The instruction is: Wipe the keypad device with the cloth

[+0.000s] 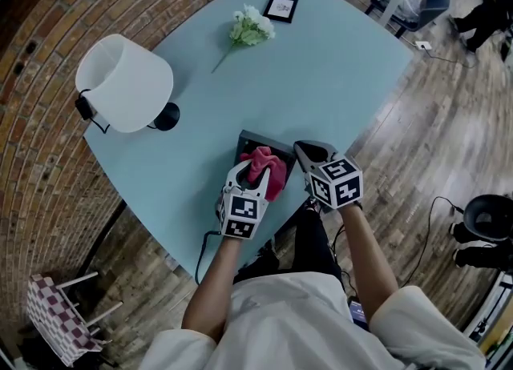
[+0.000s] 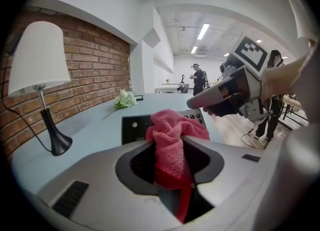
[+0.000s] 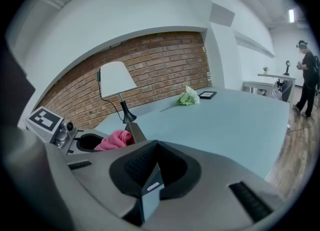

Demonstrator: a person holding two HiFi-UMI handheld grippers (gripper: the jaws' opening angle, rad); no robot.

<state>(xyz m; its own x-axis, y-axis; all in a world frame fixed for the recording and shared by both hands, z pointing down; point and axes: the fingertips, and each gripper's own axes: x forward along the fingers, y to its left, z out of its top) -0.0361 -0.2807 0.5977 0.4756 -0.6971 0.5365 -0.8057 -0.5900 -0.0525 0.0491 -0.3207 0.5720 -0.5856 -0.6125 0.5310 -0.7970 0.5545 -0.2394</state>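
Note:
The dark keypad device (image 1: 255,143) lies near the front edge of the pale blue table (image 1: 321,72). My left gripper (image 1: 255,165) is shut on a bunched pink cloth (image 1: 268,170), which sits over the device's near part. In the left gripper view the cloth (image 2: 172,140) hides the device's middle; the device's panel (image 2: 134,124) and round buttons (image 2: 196,117) show either side. My right gripper (image 1: 309,152) is shut on the device's right edge. In the right gripper view, a thin grey slab of the device (image 3: 149,189) stands between the jaws of my right gripper (image 3: 152,151).
A white-shaded lamp (image 1: 124,82) with a black base stands at the table's left. White flowers (image 1: 250,28) and a small picture frame (image 1: 280,8) lie at the far side. A checkered chair (image 1: 52,312) is on the floor at left. People stand far off (image 2: 199,77).

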